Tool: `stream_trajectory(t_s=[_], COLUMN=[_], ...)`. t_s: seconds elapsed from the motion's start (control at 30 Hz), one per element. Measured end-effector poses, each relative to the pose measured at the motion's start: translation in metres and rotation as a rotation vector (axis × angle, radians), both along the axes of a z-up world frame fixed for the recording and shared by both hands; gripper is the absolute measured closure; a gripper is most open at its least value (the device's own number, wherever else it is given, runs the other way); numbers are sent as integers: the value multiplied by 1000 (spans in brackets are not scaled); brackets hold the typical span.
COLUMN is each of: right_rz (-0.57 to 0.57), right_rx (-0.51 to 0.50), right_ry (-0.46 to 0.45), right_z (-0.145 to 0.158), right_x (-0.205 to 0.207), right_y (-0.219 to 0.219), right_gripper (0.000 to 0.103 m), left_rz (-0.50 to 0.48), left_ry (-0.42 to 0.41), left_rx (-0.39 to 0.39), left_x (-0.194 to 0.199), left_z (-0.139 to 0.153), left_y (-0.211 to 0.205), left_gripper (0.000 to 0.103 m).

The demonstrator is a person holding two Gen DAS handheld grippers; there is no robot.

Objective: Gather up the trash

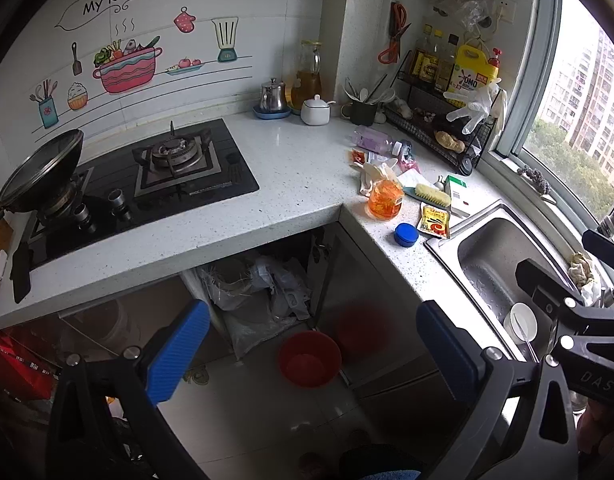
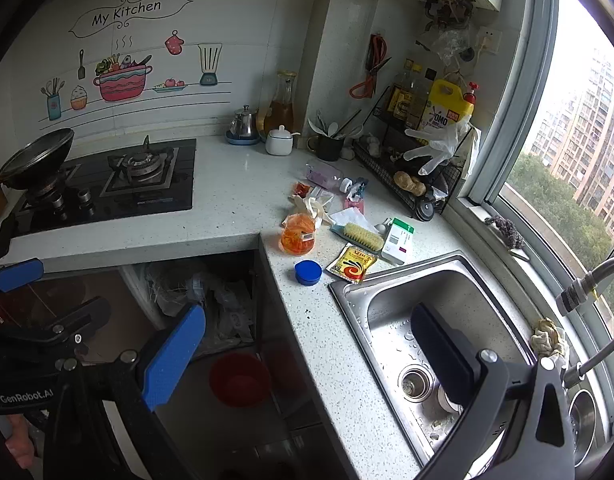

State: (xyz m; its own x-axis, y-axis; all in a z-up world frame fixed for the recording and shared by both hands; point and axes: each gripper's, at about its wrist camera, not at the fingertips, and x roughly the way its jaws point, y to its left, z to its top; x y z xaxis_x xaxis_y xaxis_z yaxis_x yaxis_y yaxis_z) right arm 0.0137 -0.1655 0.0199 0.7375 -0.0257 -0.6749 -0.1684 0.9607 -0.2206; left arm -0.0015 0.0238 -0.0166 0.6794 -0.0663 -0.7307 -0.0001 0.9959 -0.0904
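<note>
While both grippers hang in front of the corner of the counter, nothing is picked up yet. At the far left a dark metal wok (image 2: 35, 158) sits tilted on the black glass gas stove (image 2: 119, 184), well apart from the litter. Under the counter, in the open cabinet, there is a grey woven sack (image 1: 251, 300) with crumpled plastic inside, and a round red plastic basin (image 1: 309, 358) stands on the floor just before it; I judge that one of these is where the trash should go.

The left gripper (image 1: 313, 354) is wide open with nothing between its blue pads, and it looks down toward the basin. The right gripper (image 2: 307, 358) is also wide open and empty, with one finger over the cabinet and the other over the steel sink (image 2: 459, 288).

The trash lies on the speckled white countertop (image 2: 243, 196) between stove and sink: an orange plastic jar (image 2: 297, 234), a blue round lid (image 2: 308, 272), a yellow and red sauce sachet (image 2: 351, 263), and behind them a pale crumpled glove (image 2: 311, 206) and a lying clear bottle with purple tint (image 2: 325, 174).

The risk I see is confusion: a yellow bristle brush (image 2: 361, 236) and a white and green carton box (image 2: 398, 240) lie touching the litter and may be taken by mistake. The flat sachet may slip from the pads, and the jar stands near the counter edge, so a push could send it down.
</note>
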Motion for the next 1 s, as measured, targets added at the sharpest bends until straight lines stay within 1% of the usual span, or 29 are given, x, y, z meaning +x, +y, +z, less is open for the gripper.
stream_trajectory(t_s=[0.2,0.37,0.6,0.8,1.0], right_rz=[-13,-46,-90,-164,-233], right_rx=[0,-10,10,-3,13], right_ry=[31,48,103,164,238], right_z=[-9,-22,-44,-69,-92], right_x=[21,49,108,161,206], right_y=[-2,-7,-31,-58,-91], right_gripper=[0,0,0,0,0], left_rz=[-15,-50,-129,-196,-277], left_ry=[30,62,108,193,275], left_rx=[3,15,49,58,87], left_x=[31,70,149,224,282], left_z=[-10,-22,-43,-71,-101], left_y=[-2,-12,-41,-77,-117], left_gripper=[0,0,0,0,0])
